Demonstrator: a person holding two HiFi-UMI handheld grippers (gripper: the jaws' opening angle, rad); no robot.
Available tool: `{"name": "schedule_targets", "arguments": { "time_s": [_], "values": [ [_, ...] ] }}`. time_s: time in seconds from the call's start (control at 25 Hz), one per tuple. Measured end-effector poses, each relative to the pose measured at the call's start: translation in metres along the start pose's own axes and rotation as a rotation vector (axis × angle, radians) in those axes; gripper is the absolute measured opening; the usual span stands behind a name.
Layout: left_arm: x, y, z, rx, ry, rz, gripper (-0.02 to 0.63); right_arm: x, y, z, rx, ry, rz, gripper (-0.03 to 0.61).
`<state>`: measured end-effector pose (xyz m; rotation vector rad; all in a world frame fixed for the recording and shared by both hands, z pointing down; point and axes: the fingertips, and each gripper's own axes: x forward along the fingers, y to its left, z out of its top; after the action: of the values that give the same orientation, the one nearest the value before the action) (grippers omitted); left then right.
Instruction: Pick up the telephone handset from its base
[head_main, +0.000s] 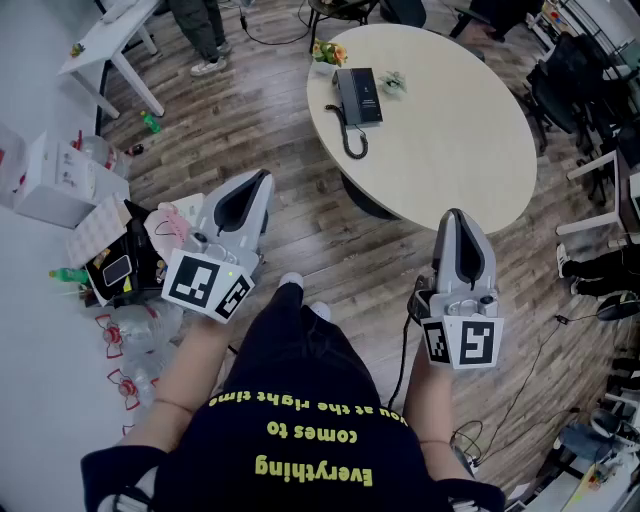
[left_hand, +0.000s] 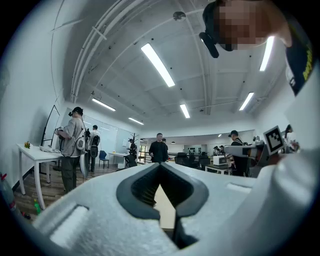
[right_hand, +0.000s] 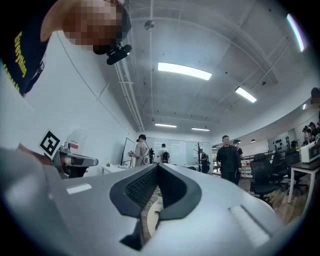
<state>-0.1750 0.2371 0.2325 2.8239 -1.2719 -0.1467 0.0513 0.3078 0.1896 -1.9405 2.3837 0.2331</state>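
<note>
The black telephone (head_main: 358, 97) sits near the far left edge of the round cream table (head_main: 470, 130). Its handset (head_main: 341, 92) rests on the base, and a coiled cord (head_main: 353, 138) runs toward me. Both grippers hang close to my body, well short of the table and pointing roughly level. My left gripper (head_main: 262, 180) is shut and holds nothing; in the left gripper view its jaws (left_hand: 160, 166) meet at the tips. My right gripper (head_main: 455, 216) is also shut and empty, as the right gripper view (right_hand: 158, 166) shows. The phone itself appears in neither gripper view.
Boxes and bottles (head_main: 95, 235) clutter the floor at my left. A white desk (head_main: 110, 35) stands at the far left and office chairs (head_main: 570, 90) at the right. Small flowers (head_main: 329, 52) sit on the table's far edge. Several people (left_hand: 159, 149) stand across the room.
</note>
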Motion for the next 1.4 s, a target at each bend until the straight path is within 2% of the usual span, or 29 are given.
{"name": "schedule_targets", "arguments": {
  "time_s": [0.28,0.6,0.64,0.92,1.0,1.12,1.4],
  "values": [
    [-0.008,-0.024,0.006,0.019,-0.004,0.006,0.005,-0.024,-0.007,0.005,0.018,-0.006,-0.003,0.011],
    [-0.011,-0.026,0.007,0.016,-0.008,0.025,0.006,-0.026,-0.005,0.0,0.066,0.01,0.016,0.013],
    [-0.01,-0.026,0.006,0.011,-0.007,0.029,0.008,-0.025,-0.005,-0.002,0.073,0.018,0.02,0.028],
    [0.004,-0.02,0.0,-0.015,0.021,0.03,0.217,-0.011,-0.005,-0.015,0.095,0.055,0.039,0.159],
    [0.011,-0.013,-0.002,-0.024,0.033,0.027,0.252,-0.002,-0.006,-0.016,0.097,0.057,0.037,0.197],
    [0.025,-0.001,-0.006,-0.036,0.041,0.023,0.284,0.013,-0.008,-0.017,0.094,0.057,0.03,0.227],
    [0.078,0.036,-0.007,-0.034,0.036,0.002,0.296,0.069,-0.024,-0.026,0.084,0.067,0.005,0.241]
  ]
}}
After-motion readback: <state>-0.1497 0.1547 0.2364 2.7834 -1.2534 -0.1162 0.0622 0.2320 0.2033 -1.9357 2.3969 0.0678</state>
